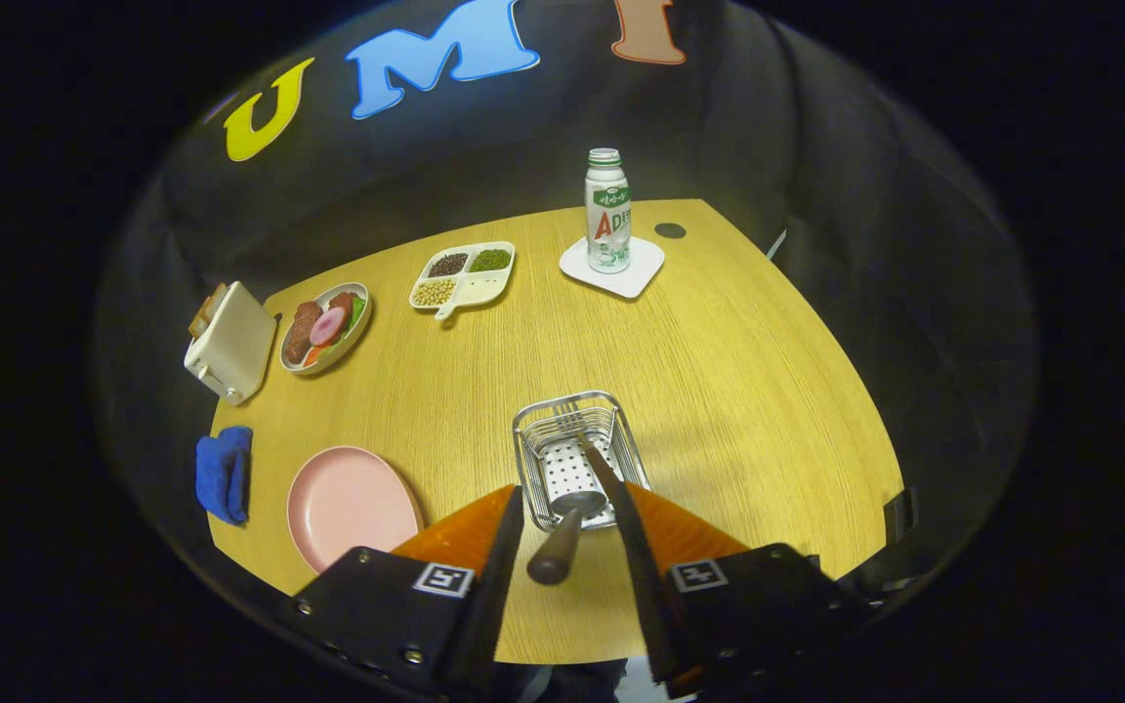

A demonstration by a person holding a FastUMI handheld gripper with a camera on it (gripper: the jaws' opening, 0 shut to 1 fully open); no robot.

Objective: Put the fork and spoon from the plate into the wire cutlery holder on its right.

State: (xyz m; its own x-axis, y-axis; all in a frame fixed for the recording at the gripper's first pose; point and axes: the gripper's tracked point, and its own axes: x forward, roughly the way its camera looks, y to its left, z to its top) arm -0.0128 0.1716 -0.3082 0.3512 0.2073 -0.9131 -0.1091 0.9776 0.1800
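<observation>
Gripper (562, 508) fingers spread apart, gripping nothing; one spoon (562, 532) stands between them, bowl resting in the one wire holder (572, 444), handle sticking out. One fork (562, 422) lies inside the holder. One pink plate (348, 503) sits bare left of the holder. One bottle (607, 210) on a coaster (643, 273) beyond.

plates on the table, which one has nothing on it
The pink plate, just left of the gripper's open fingers. The oval plate holds meat and vegetables, and the divided plate holds beans.
</observation>
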